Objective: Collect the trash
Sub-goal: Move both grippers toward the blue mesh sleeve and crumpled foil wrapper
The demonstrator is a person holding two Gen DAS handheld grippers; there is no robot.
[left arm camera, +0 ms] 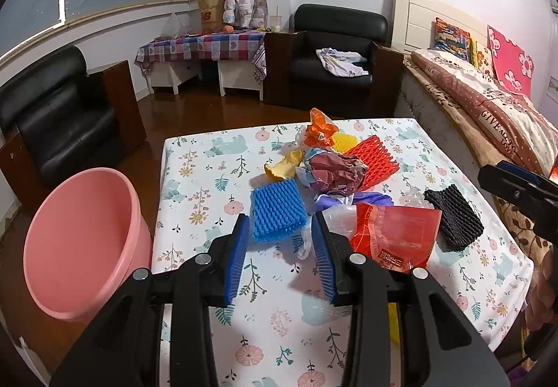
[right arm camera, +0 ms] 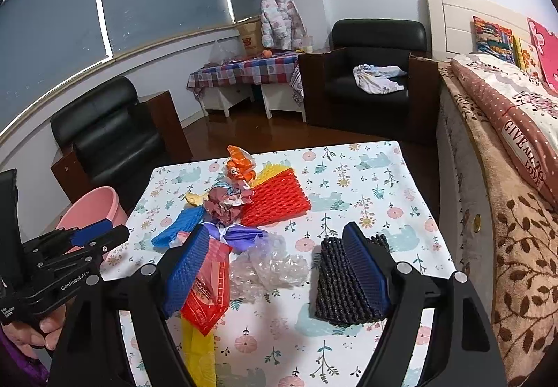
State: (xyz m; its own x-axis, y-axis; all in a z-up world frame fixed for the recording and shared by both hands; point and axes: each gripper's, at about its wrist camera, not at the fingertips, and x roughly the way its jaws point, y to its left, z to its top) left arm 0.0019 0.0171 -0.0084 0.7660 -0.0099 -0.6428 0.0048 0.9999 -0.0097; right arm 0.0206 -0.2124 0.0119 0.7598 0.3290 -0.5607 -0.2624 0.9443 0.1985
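Note:
Trash lies on the floral tablecloth [left arm camera: 216, 177]: a blue foam net [left arm camera: 277, 210], a red foam net [left arm camera: 375, 158], a black foam net [left arm camera: 453, 217], a red plastic bag [left arm camera: 396, 235], crumpled paper [left arm camera: 334, 172], an orange wrapper [left arm camera: 319, 132], clear plastic [right arm camera: 268, 268] and a purple bag [right arm camera: 244, 235]. A pink bucket [left arm camera: 80, 247] stands left of the table. My left gripper [left arm camera: 280, 230] is open and empty just before the blue net. My right gripper [right arm camera: 275, 244] is open and empty above the clear plastic, its right finger over the black net [right arm camera: 345, 285].
A bed [left arm camera: 488, 101] runs along the table's right side. Black armchairs stand at the left [left arm camera: 55, 128] and at the back [left arm camera: 334, 55]. A small table with a checked cloth [left arm camera: 205, 46] is by the far wall. A yellow item [right arm camera: 200, 348] lies at the table's near edge.

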